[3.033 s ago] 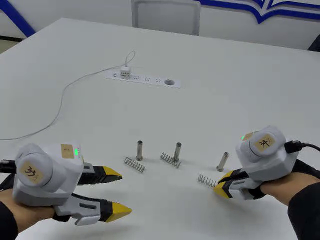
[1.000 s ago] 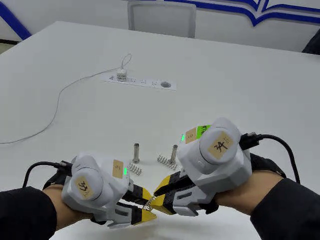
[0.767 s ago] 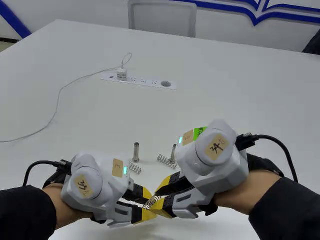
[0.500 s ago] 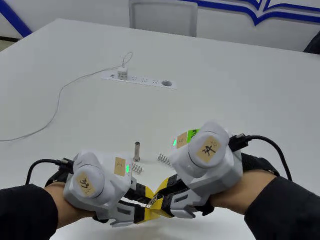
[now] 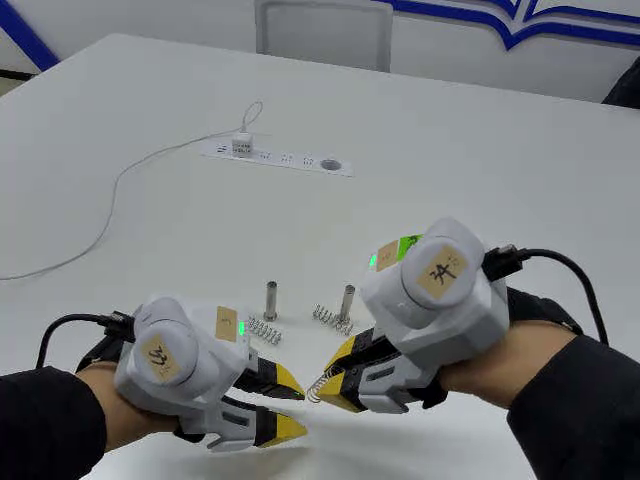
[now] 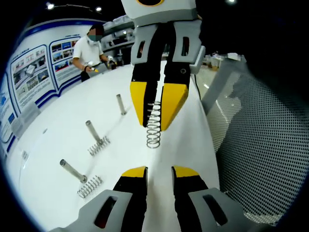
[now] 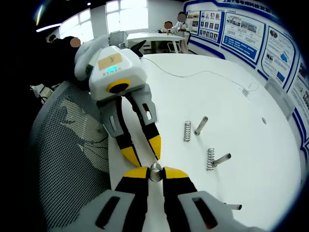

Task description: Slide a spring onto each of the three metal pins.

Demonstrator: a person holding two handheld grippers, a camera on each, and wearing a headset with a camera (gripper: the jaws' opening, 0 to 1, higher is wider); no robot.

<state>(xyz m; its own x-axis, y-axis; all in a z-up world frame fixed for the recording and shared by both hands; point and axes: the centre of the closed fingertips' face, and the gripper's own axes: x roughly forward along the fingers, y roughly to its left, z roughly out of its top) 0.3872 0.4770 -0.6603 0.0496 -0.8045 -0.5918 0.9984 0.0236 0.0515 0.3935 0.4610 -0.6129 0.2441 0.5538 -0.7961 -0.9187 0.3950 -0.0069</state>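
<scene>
Yellow-tipped right gripper pinches a spring by one end, the rest sticking out toward the left gripper. Its jaws stand apart, holding nothing, just short of the coil's free end. Beyond both, on the white table, two pins stand upright, each with a loose spring lying at its foot; a third pin sits farther along the row

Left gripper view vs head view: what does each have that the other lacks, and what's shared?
Left gripper view: a third pin at the far end of the row, and a mesh chair back. Head view: the power strip and its white cable. Both: the right gripper shut on a spring, the open left gripper, and two pins with loose springs beside them.
</scene>
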